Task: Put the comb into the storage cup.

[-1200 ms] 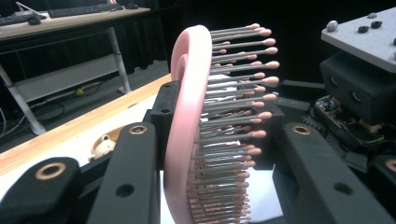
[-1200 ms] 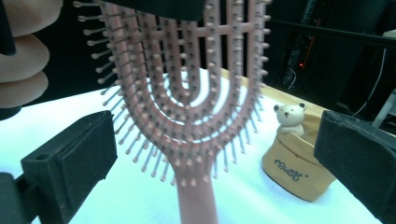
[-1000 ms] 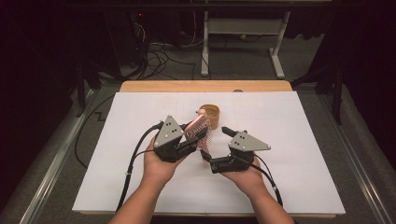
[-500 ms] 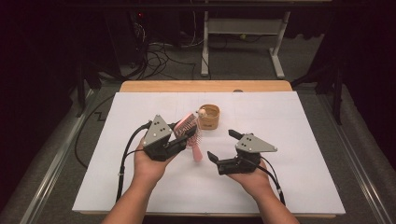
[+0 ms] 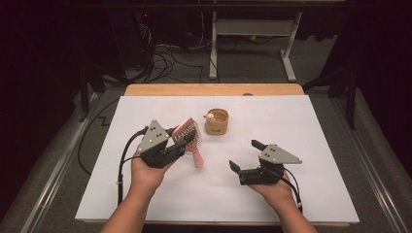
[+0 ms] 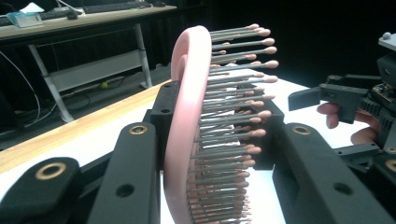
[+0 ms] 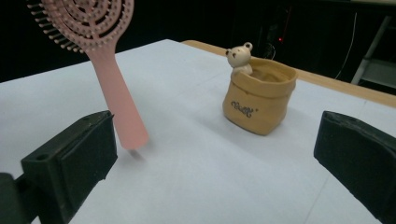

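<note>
Two grippers work over the white table (image 5: 316, 204). The left gripper (image 5: 180, 141) clamps the pink hairbrush (image 5: 188, 138) by its head, handle hanging below its fingers. The right gripper (image 5: 247, 156) stands wide, holding nothing, the bear pot (image 7: 258, 95) beyond its fingertips.

A wooden table (image 5: 214, 90) is seen, its light brown top left bare only along the far edge. The rest is covered by a white sheet (image 5: 301, 126), which is laid flat across it. On the sheet, toward the far middle, a small tan bag-shaped pot (image 5: 216, 122) is stood upright, with a little bear figure (image 7: 240, 55) perched at its rim.
</note>
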`<state>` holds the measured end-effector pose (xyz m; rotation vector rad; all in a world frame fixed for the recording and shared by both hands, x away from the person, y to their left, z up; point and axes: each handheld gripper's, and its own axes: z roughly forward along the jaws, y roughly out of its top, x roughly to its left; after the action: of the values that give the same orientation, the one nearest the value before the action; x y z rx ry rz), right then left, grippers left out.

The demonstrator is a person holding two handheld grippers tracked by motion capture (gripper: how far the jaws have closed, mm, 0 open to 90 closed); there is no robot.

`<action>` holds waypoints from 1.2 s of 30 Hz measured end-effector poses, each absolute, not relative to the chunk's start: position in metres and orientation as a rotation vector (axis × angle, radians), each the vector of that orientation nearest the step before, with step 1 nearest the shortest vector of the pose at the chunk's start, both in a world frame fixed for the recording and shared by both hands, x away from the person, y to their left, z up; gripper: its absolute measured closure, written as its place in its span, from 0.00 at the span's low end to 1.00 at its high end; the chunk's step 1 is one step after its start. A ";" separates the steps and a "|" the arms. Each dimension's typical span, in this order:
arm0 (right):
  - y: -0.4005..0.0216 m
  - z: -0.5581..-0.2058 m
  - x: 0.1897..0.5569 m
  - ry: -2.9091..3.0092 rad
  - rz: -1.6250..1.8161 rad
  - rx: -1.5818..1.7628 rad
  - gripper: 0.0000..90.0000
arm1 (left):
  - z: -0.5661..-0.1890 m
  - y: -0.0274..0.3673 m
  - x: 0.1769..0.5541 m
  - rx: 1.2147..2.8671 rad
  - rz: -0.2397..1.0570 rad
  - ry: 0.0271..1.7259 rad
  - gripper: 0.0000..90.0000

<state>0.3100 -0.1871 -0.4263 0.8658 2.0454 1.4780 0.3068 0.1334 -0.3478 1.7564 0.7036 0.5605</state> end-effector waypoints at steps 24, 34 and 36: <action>-0.239 -0.443 0.299 1.965 1.425 0.955 0.00 | -0.347 0.157 0.309 1.747 0.585 0.731 0.71; -0.266 -0.446 0.294 1.916 1.401 1.013 0.00 | -0.345 0.159 0.311 1.728 0.579 0.742 0.71; -0.270 -0.446 0.294 1.902 1.402 1.018 0.00 | -0.345 0.159 0.311 1.728 0.581 0.742 0.71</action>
<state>0.2937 -0.2699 -0.4464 1.0178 1.9018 1.4015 0.3113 0.1594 -0.3449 1.7276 0.7424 0.5808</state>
